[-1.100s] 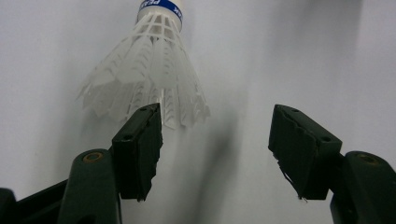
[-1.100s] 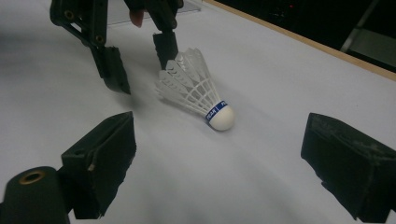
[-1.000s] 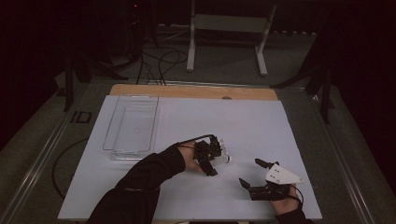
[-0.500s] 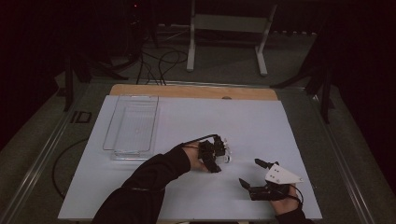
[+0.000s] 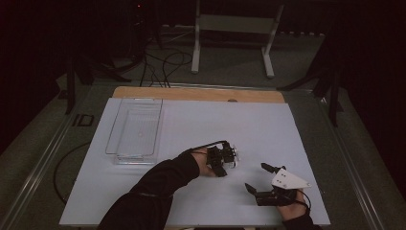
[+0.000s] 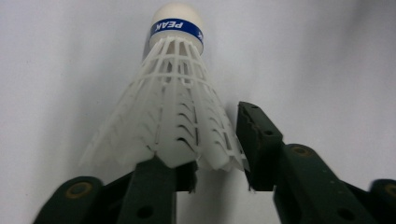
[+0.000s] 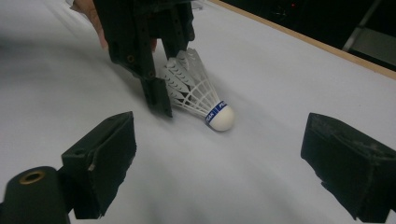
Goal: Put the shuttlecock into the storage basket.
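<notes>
The left tool [image 6: 212, 175], jaws just closing around the white plastic shuttlecock's [image 6: 175, 107] skirt without clamping yet, should squeeze gently; the right tool [image 7: 219, 172] rests released.

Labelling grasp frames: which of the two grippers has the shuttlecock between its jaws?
The left gripper: its jaws, just closing, straddle the shuttlecock skirt. The right gripper sits apart, jaws wide with nothing between.

A shuttlecock [image 5: 233, 154] lies on the white table sheet [image 5: 268, 129], its skirt between the jaws of the left gripper [image 5: 221, 160], cork pointing away. The right gripper [image 5: 262, 178] rests nearer the front edge, to its right. A clear tray [image 5: 123, 129] sits well to the left.
</notes>
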The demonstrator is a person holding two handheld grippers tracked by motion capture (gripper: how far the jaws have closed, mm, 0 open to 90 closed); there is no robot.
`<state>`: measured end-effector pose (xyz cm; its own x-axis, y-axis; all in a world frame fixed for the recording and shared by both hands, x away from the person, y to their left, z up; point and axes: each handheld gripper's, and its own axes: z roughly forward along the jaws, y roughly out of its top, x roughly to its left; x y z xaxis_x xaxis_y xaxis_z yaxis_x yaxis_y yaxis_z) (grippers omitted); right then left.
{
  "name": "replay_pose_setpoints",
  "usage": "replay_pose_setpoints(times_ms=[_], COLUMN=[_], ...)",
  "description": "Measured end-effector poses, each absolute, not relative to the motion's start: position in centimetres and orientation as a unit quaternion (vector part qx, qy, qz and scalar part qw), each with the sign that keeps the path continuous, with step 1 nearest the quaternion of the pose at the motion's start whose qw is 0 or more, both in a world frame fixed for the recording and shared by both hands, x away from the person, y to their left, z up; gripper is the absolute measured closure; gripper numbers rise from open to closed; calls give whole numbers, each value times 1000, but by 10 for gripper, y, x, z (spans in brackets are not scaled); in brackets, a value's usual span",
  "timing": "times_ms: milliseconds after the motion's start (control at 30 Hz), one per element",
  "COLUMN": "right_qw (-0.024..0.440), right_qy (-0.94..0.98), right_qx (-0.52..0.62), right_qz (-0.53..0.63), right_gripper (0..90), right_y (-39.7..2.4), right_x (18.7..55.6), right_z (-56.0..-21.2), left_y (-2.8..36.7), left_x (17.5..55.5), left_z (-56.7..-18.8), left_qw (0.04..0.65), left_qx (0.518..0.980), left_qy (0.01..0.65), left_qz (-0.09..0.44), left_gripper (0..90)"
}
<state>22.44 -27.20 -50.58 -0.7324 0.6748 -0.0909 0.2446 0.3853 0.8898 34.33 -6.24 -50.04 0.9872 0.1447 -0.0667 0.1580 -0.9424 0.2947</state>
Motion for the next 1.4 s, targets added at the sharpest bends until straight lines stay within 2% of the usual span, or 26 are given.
replay_pose_setpoints(times_ms=[133, 367, 1300, 1400], right_qw=[226, 226, 241, 231], right_qy=[801, 802, 797, 798], right_qx=[287, 287, 286, 290], right_qz=[474, 473, 474, 474], right_gripper=[100, 101, 101, 102], right_y=[-272, -272, -273, -274], right_x=[224, 225, 224, 224], right_z=[-506, -506, -504, -504], left_y=[-63, -62, -55, -54], left_x=[344, 347, 343, 342], left_z=[-500, -498, -479, -475], left_qw=[149, 146, 146, 143], left_qx=[985, 985, 987, 987], left_qy=[85, 87, 68, 67], left_qz=[-22, -12, -18, -19], left_gripper=[745, 898, 900, 900])
